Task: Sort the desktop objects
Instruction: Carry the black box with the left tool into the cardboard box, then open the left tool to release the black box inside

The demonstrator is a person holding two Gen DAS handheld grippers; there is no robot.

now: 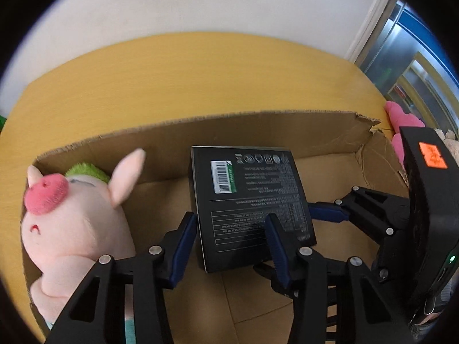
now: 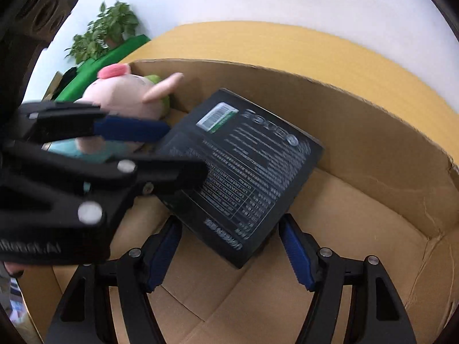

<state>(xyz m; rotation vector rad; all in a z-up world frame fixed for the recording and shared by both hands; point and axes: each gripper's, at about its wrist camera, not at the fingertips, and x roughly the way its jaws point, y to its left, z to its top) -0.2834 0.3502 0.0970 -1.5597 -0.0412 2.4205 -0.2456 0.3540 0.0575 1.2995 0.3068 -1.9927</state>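
A black product box point(image 1: 249, 203) with white print and a green barcode label is held tilted above the floor of an open cardboard box point(image 1: 258, 132). My left gripper point(image 1: 232, 229) is shut on the black box's near edge. In the right wrist view the black box point(image 2: 243, 166) sits between my right gripper's point(image 2: 229, 235) blue pads, which stand open around its near corner. The left gripper also shows there point(image 2: 160, 149), clamped on the box's left edge. A pink plush pig point(image 1: 71, 215) lies in the carton's left end point(image 2: 129, 94).
The carton rests on a yellow table point(image 1: 200, 71) against a white wall. More plush toys point(image 1: 401, 126) lie outside the carton's torn right corner. A potted plant point(image 2: 103, 31) and green surface point(image 2: 114, 51) stand beyond the table's left end.
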